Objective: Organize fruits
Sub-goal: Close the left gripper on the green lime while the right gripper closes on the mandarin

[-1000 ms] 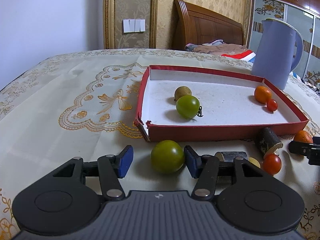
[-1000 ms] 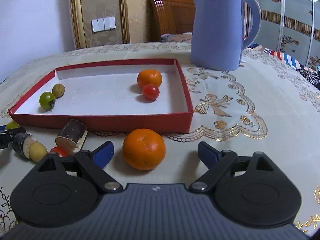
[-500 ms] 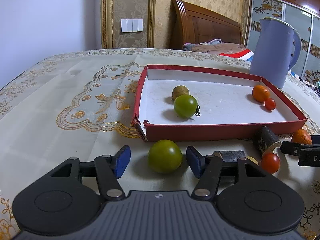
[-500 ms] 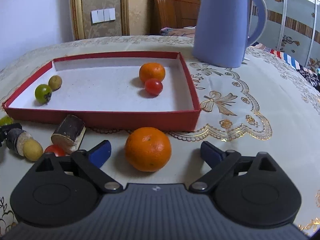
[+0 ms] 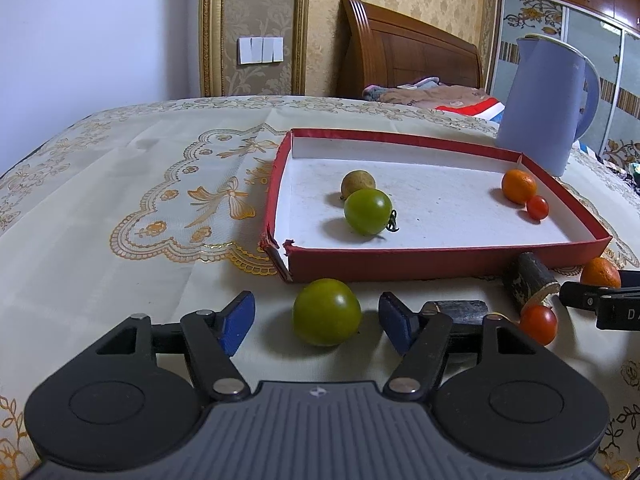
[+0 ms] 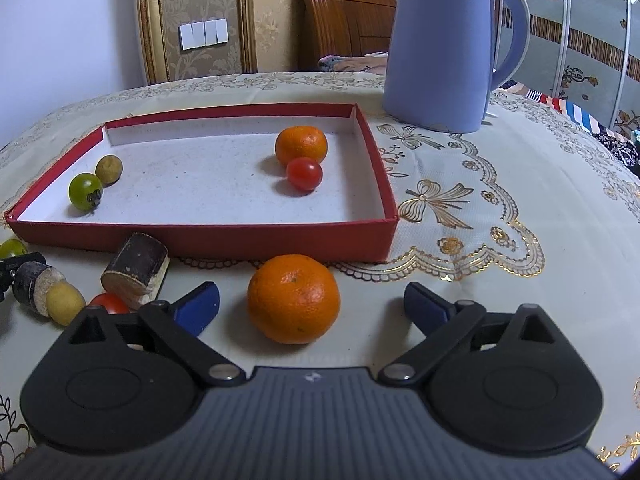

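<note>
2 grippers low over the tablecloth (image 5: pixel 100 184), each spread wide around 1 fruit, pads clear of it. Left gripper (image 5: pixel 316 318): green tomato (image 5: pixel 326 312) between the blue pads, just outside the red tray (image 5: pixel 440 258), nothing held. Inside the tray, from the left: a brownish round fruit (image 5: pixel 358 183), possibly a longan, touching another green tomato (image 5: pixel 368 211); then a small orange (image 5: pixel 519 186) against a cherry tomato (image 5: pixel 537 207). Right gripper (image 6: pixel 312 306): jaws far apart, large orange (image 6: pixel 293 298) between them on the cloth, near the tray's front wall. Blue kettle (image 6: pixel 444 48) behind the tray's right corner.
</note>
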{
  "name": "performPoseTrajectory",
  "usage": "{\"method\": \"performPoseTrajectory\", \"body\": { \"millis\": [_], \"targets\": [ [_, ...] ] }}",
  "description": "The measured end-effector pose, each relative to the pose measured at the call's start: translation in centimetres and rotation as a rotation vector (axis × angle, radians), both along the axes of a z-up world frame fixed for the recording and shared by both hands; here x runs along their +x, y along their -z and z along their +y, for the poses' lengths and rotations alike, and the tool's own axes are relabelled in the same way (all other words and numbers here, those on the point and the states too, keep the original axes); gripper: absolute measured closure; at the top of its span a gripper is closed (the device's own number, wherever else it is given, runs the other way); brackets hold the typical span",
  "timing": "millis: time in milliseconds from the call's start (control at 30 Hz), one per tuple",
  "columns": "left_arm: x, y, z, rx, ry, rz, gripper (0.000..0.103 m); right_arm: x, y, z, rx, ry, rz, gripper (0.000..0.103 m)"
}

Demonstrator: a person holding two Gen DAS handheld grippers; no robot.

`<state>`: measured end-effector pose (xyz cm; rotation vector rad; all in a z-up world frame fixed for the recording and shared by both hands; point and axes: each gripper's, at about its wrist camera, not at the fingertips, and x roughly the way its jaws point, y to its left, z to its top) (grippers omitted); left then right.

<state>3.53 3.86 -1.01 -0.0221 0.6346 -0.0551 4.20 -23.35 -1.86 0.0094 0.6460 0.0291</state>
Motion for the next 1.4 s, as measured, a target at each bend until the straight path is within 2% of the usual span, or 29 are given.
{"method": "performPoseTrajectory", "body": {
  "millis": [67, 167, 567, 633, 767, 867, 933, 1000, 1167, 1400],
  "targets": [
    [0.0, 0.0, 0.0, -0.002, 0.0, 0.0, 0.035, -0.1, 0.0, 0.0, 0.002, 0.001, -0.001, 0.005],
    [0.0, 0.0, 0.0, -0.004, -0.001, -0.001, 0.035, -0.2, -0.1, -0.1, 0.003, 0.014, -0.013, 0.013],
    [-0.1, -0.1, 0.1, -0.002, -0.002, -0.001, 0.035, -0.3, -0.1, -0.3, 0.006, 0.019, -0.017, 0.015],
    [-0.1, -0.1, 0.1, -0.002, -0.002, -0.002, 0.035, -0.4, -0.1, -0.2, -0.001, 0.028, -0.024, 0.021],
    [-0.2, -0.1, 0.2, -0.004, -0.004, -0.003, 0.035, -0.5, -0.1, -0.2, -0.003, 0.027, -0.029, 0.025],
    [-0.2, 0.0, 0.2, -0.004, -0.004, -0.003, 0.036, -0.6, -0.2, -0.2, -0.005, 0.018, -0.038, 0.035],
    [-0.3, -0.1, 0.3, 0.0, -0.015, -0.006, 0.041, -0.8, -0.3, 0.2, -0.017, -0.012, -0.049, 0.055],
    [-0.3, -0.1, 0.4, -0.005, -0.02, -0.008, 0.044, -0.9, -0.3, 0.8, -0.037, -0.032, -0.057, 0.063],
    [-0.7, -0.2, 0.4, -0.006, -0.011, -0.017, 0.067, -0.9, -0.4, 0.6, -0.026, -0.034, -0.057, 0.062],
    [-0.8, -0.3, 0.4, -0.003, -0.014, -0.018, 0.071, -1.0, -0.5, 0.4, -0.012, -0.027, -0.062, 0.063]
  ]
}}
